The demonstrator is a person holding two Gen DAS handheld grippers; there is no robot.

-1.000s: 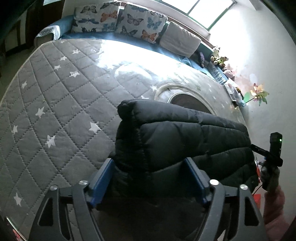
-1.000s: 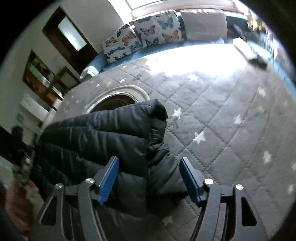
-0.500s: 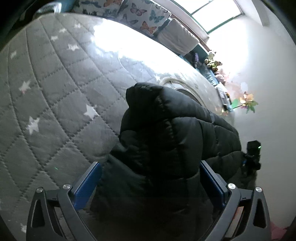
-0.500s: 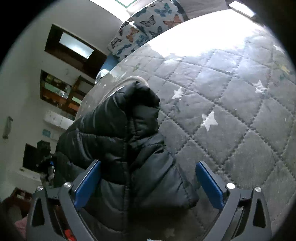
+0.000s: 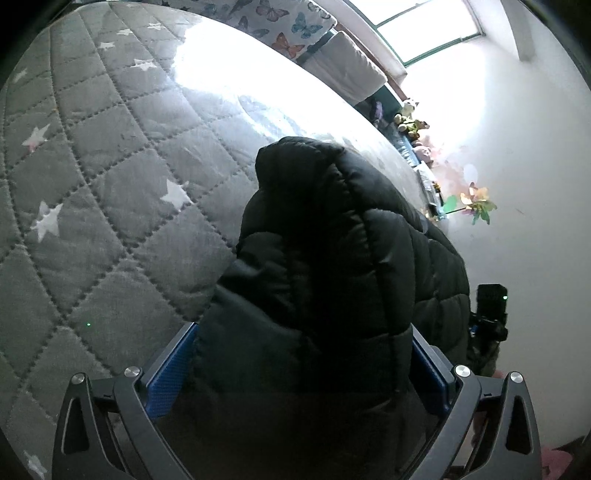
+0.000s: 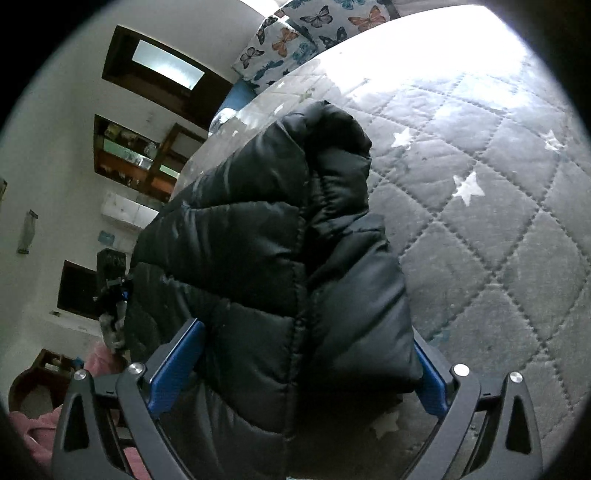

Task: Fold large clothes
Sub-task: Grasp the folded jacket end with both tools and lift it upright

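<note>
left hand-held gripper (image 5: 301, 363): jaws just opened wide around jacket (image 5: 332, 258) | right hand-held gripper (image 6: 306, 363): likewise | jacket folded on bed (image 5: 110, 184), likely released

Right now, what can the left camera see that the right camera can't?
Only the left wrist view shows the window, the toys and the flower by the wall. Only the right wrist view shows the shelves and the doorway. Both show the black jacket between open blue pads, the starry quilt and the butterfly pillows.
</note>
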